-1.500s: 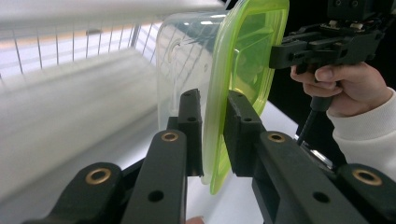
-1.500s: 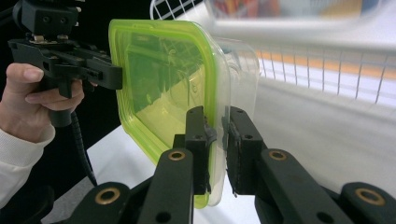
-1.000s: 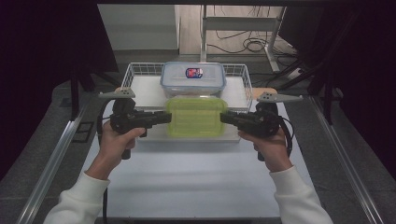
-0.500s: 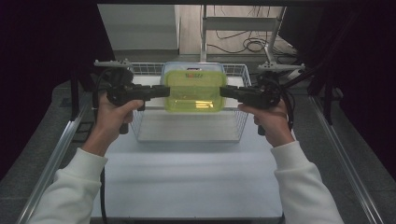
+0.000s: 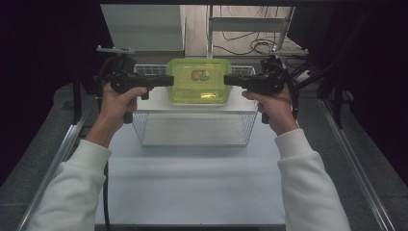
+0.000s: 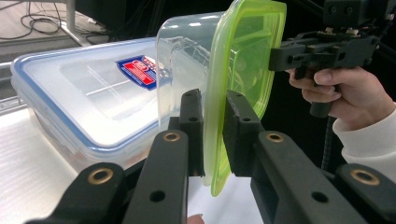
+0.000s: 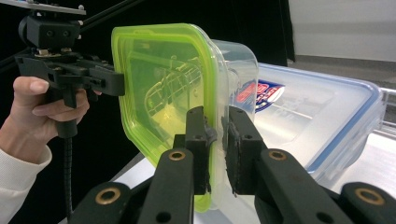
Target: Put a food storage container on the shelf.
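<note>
A clear box with a yellow-green lid (image 5: 199, 82) hangs between my two grippers, over the far end of a wire basket (image 5: 192, 129). My left gripper (image 5: 169, 80) is shut on the lid's left rim and my right gripper (image 5: 227, 79) on its right rim. In the left gripper view the jaws (image 6: 212, 100) pinch the green lid (image 6: 245, 56) edge-on, with the other gripper (image 6: 282, 53) at the far rim. The right gripper view shows the same from the other side (image 7: 215, 119), with the green lid (image 7: 163, 79). Just below lies a larger box with a blue-rimmed lid (image 6: 93, 102) (image 7: 317, 112).
The basket stands on a white table (image 5: 192, 192) with metal rails (image 5: 62, 149) along both sides. Behind the table are a white cabinet (image 5: 144, 26) and loose cables (image 5: 250, 45) on the floor. Dark curtains close off left and right.
Both grippers have carried the green-lidded box up and away from me, from the near part of the basket to above the blue-lidded box at its far end. The grip is unchanged.
</note>
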A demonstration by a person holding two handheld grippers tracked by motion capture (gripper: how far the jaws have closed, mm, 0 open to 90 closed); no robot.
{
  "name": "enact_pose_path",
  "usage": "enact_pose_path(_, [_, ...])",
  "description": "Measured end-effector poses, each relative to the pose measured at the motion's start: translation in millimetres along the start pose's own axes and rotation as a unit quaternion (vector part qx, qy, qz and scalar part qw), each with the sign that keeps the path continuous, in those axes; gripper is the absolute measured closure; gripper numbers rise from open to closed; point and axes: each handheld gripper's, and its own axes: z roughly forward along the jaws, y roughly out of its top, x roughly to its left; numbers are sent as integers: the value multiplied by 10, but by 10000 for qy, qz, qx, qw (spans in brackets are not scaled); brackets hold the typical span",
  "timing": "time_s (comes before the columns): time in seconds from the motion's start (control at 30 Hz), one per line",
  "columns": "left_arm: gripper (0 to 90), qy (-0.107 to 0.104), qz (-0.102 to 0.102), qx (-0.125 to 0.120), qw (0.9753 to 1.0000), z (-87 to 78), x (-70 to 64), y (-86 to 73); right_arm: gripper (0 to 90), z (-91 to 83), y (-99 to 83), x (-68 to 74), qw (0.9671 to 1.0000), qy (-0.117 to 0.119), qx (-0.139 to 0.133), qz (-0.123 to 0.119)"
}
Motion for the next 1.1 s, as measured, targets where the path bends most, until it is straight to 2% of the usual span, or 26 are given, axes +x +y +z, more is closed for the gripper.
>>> enact_pose_path(0.1, [801,-33,-56,-32,10000,29,56,54,800,29,44,-55,10000,-14,5,80])
enact_pose_path(0.47, [801,62,-170,131,9998,164,215,264,800,101,181,-220,9992,-71,29,398])
enact_pose_path(0.63, [798,132,-272,239,9993,240,324,308,797,162,239,-300,9981,-126,180,575])
enact_pose_path(0.7, [793,117,-413,210,9989,265,380,310,792,201,264,-334,9974,-187,266,642])
enact_pose_path(0.73, [794,52,-491,152,9987,273,414,313,792,215,276,-351,9970,-143,226,726])
enact_pose_path(0.87, [767,-31,-742,144,9971,316,499,337,781,266,316,-397,9966,-197,231,760])
enact_pose_path(0.97, [725,72,-897,148,9958,363,517,345,766,307,335,-431,9960,-215,239,833])
enact_pose_path(1.03, [703,140,-1002,119,9948,377,525,347,743,358,333,-449,9957,-316,297,817])
enact_pose_path(1.1, [695,278,-980,121,9947,393,526,346,737,394,320,-461,9953,-350,307,855])
